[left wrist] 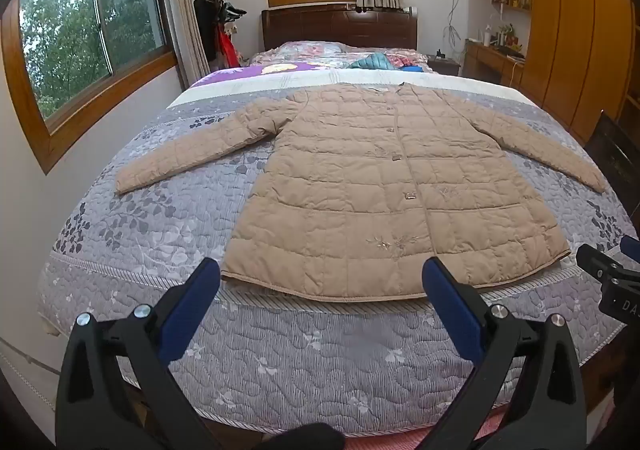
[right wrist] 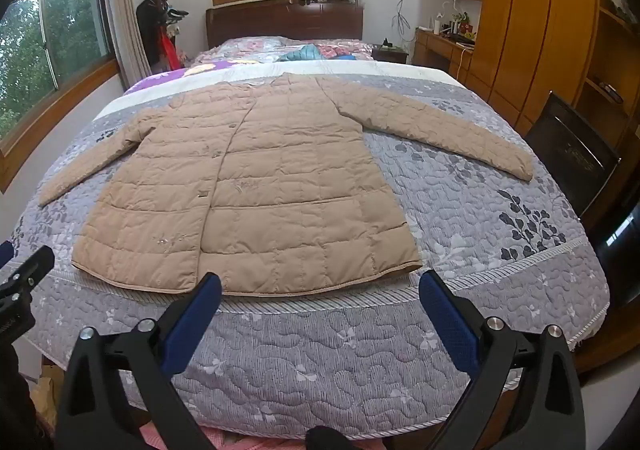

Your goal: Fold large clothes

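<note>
Coat (left wrist: 384, 186) lies flat on the bedspread (left wrist: 280, 362), sleeves out, while left gripper (left wrist: 322, 280) and right gripper (right wrist: 320, 286) hover spread before its hem.

A beige quilted coat (left wrist: 372, 190) lies flat across the middle of the bed (left wrist: 280, 362), sleeves spread to both sides. In front of its hem runs a bare strip of grey quilt, where both open tongs hover. Bare quilt also shows beside each sleeve. A black chair (right wrist: 572, 162) stands close by the bed's right edge.
</note>
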{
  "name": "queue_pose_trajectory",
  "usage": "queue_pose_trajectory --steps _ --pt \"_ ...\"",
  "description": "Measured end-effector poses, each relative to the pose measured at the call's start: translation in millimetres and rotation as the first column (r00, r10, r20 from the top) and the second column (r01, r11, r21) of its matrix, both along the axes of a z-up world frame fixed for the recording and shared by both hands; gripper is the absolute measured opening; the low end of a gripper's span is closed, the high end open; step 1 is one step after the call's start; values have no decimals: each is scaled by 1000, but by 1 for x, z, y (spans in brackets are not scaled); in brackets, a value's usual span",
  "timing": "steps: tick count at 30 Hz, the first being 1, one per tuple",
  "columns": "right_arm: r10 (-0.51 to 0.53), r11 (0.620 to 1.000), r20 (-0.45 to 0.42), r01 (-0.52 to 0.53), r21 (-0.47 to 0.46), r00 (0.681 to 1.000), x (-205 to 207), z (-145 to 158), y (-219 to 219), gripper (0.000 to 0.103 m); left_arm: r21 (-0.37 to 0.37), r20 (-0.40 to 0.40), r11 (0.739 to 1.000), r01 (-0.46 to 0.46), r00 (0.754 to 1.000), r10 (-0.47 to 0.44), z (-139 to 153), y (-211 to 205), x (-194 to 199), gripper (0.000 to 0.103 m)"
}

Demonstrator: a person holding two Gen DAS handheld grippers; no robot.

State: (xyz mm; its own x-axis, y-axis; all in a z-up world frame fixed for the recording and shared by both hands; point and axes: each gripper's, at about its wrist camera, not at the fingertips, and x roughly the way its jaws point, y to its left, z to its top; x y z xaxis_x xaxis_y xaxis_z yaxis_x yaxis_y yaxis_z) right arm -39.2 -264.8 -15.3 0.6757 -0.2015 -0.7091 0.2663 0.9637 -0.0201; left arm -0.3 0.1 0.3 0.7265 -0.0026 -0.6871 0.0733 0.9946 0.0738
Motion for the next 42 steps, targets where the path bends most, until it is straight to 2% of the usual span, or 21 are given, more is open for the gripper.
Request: queue_pose_trajectory --steps 42 --pt "0 1000 -1 0 3 1000 0 -1 0 99 -4 -11 1000 2 1000 -2 0 0 -1 100"
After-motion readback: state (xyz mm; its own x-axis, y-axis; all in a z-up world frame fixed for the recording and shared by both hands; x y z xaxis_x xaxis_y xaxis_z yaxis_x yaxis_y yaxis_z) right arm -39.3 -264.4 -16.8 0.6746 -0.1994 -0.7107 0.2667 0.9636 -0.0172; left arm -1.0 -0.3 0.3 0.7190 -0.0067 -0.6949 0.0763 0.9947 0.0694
